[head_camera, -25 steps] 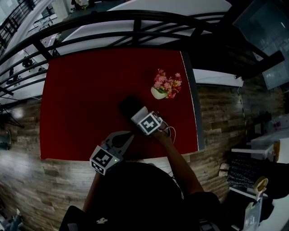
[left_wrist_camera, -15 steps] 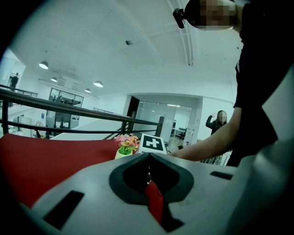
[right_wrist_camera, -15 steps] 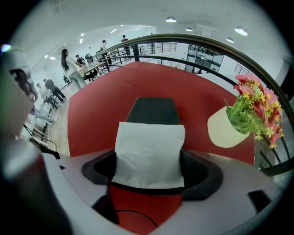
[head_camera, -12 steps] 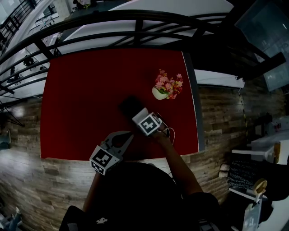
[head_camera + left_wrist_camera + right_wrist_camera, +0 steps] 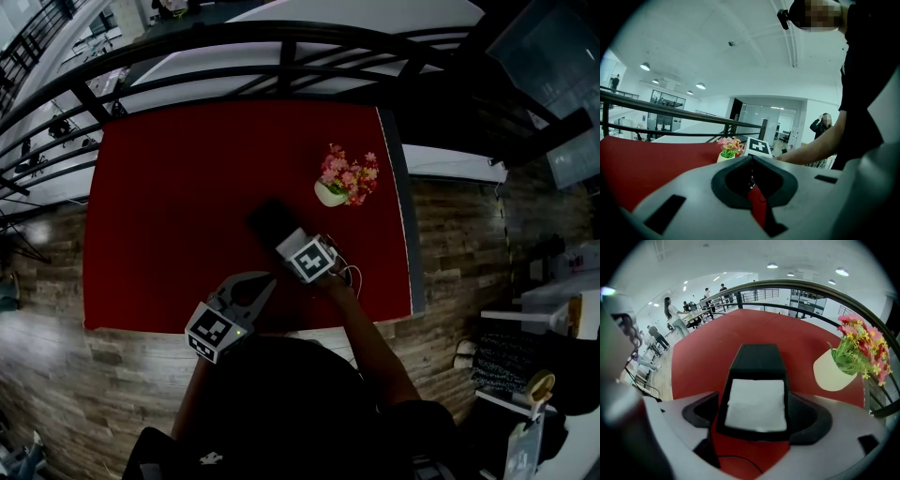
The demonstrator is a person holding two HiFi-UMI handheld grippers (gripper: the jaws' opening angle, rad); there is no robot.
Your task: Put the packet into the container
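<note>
A black container (image 5: 757, 357) lies between the jaws of my right gripper (image 5: 757, 401), which is shut on its sides. A white packet (image 5: 756, 405) lies flat inside it. From the head view the container (image 5: 266, 217) shows as a dark shape on the red table (image 5: 178, 187), sticking out up-left from the right gripper (image 5: 287, 240); the packet is hidden there. My left gripper (image 5: 268, 281) hovers near the table's front edge, shut and empty, its jaws meeting in the left gripper view (image 5: 751, 157).
A white pot of pink flowers (image 5: 345, 180) stands right of the container, also seen close on the right (image 5: 843, 357). A black railing (image 5: 281, 47) runs behind the table. Wood floor surrounds it. Other people stand far off.
</note>
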